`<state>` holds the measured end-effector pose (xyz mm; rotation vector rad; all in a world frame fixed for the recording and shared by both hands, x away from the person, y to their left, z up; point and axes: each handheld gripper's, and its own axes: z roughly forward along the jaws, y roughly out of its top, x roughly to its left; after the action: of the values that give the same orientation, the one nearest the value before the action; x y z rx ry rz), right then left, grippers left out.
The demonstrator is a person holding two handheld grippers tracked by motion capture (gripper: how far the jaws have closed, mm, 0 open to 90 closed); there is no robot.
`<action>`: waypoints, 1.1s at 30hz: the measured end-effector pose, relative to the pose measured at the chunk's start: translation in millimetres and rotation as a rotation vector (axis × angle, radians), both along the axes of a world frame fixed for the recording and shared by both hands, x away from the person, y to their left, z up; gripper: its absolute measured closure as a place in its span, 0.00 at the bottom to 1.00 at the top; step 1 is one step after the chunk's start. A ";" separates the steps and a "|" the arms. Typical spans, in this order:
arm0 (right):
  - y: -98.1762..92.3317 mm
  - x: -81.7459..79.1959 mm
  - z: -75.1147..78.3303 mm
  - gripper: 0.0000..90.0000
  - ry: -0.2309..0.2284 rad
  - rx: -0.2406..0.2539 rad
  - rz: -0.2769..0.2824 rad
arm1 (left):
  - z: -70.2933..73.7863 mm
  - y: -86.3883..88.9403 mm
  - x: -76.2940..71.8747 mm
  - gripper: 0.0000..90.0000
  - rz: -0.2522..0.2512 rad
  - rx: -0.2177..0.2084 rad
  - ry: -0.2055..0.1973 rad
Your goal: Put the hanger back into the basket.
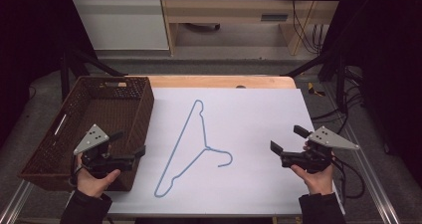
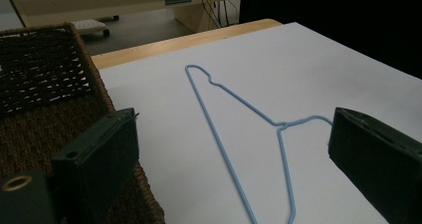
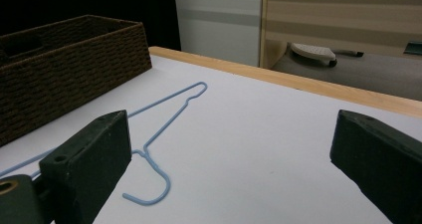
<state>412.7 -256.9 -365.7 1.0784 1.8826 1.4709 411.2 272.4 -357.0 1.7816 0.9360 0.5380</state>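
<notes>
A thin light-blue wire clothes hanger [image 1: 191, 149] lies flat on the white sheet [image 1: 249, 114] covering the wooden worktop [image 1: 219, 81], near the sheet's middle, its hook curling toward the person's right. A dark brown woven rectangular basket [image 1: 142, 109] stands on the worktop's left side, just beside the hanger's long straight bar but apart from it. The left gripper [image 1: 128, 147], held in the left hand [image 1: 94, 176], hovers at the basket's near right corner; its jaws stand spread with nothing between them. The right gripper [image 1: 287, 139], held in the right hand [image 1: 316, 176], hovers over the sheet's right edge, well apart from the hook, jaws likewise spread and holding nothing.
</notes>
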 end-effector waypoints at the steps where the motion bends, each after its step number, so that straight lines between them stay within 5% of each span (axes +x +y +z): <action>1: -0.2 -0.1 0.0 0.04 -0.001 -0.004 -0.001 | -0.1 -0.6 0.0 0.06 0.000 -0.001 0.000; 11: 1.7 0.8 -0.6 0.04 0.004 -0.010 -0.006 | -0.7 -15.9 0.8 0.08 -0.029 0.014 0.010; 33: 12.1 3.2 -4.7 0.04 0.022 -0.037 0.005 | -14.7 -82.7 10.8 0.11 -0.160 0.125 0.088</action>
<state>415.9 -244.8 -370.4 1.0772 1.9216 1.4269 422.0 189.7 -371.7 1.9874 0.8252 0.4259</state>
